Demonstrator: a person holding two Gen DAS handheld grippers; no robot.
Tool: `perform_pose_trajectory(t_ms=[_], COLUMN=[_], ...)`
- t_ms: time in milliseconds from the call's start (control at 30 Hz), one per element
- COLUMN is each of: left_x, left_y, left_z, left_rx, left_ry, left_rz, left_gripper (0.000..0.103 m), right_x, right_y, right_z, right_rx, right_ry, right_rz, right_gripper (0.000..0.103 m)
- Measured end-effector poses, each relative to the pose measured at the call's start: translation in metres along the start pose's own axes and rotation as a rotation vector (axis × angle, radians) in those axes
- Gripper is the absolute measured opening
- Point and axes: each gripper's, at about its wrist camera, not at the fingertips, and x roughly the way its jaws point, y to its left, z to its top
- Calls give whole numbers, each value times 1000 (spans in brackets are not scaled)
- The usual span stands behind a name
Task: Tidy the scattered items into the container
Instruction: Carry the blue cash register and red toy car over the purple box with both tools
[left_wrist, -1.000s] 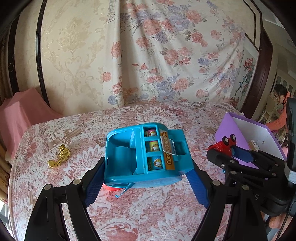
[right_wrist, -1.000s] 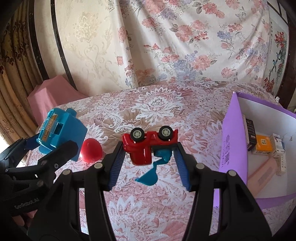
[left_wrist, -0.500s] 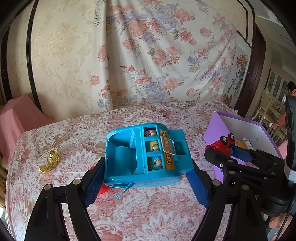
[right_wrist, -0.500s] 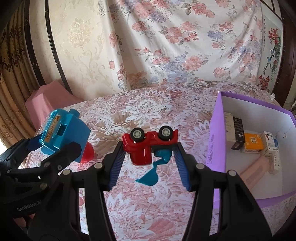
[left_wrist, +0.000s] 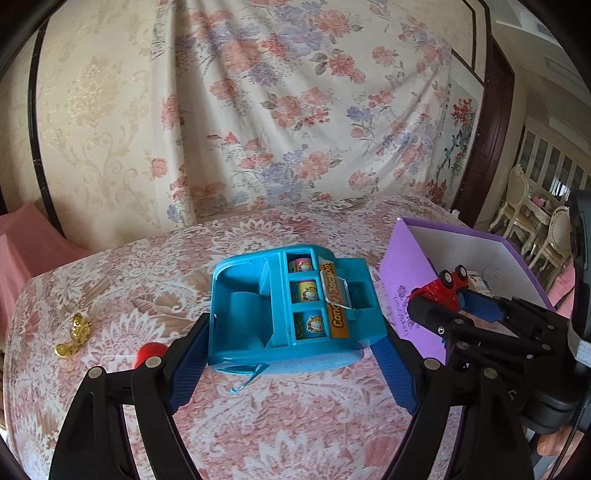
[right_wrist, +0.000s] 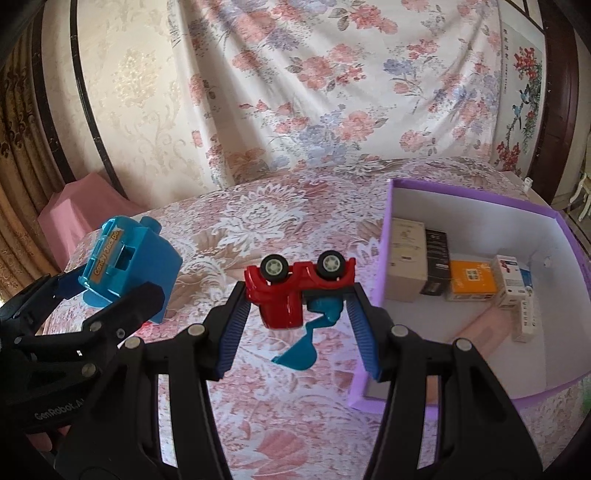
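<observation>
My left gripper (left_wrist: 291, 325) is shut on a blue toy candy machine (left_wrist: 291, 310), held above the floral tablecloth; the same blue toy candy machine (right_wrist: 125, 266) shows at the left of the right wrist view. My right gripper (right_wrist: 295, 295) is shut on a red toy digger (right_wrist: 295, 284), upside down, wheels up, its blue scoop (right_wrist: 301, 350) hanging. The red toy digger (left_wrist: 443, 286) hovers by the near wall of the purple box (left_wrist: 402, 280). The purple box (right_wrist: 376, 266) holds several small cartons.
A gold trinket (left_wrist: 74, 334) lies at the left of the table. A red round object (left_wrist: 147, 352) peeks out behind my left finger. Floral drapes hang behind the table. Chairs (left_wrist: 524, 218) stand in the room at far right.
Both grippers have carried their toys to the right, toward the purple box, which now looms larger and shows more of its inside. The red round object has slipped mostly out of sight.
</observation>
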Motion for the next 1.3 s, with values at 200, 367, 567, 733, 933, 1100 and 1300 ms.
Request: perform_pose_trajectory(t_ms=[200,367,567,733,933,1100,1300], left_x=[6,11,21,30,37,44,55], left_y=[-22,-41,-61,-82,-105,-130,-160], left_z=[4,8,15,19,23,27,29], left_rx=[27,47,64,88,119,147,182], left_ry=[4,9,16,27,35,46,69], left_rz=[-17,-34,-56,-79,-98,-126,-167], left_gripper=[83,83,83,83,83,83,83], right_x=[-7,-13,-18,-20,-24,-29,-32], right_y=[-23,-46,-82,-105,-125,-146,-175], right_z=[-2,-3,-5,-6,-7,-8,-9], right_rx=[24,47,80,105,119,134,152], right_ry=[-8,-8,2,10,18,23,46], right_rz=[-19,-46,-94,-115,-132,-154,-194], right_gripper=[57,57,57,57,57,57,57])
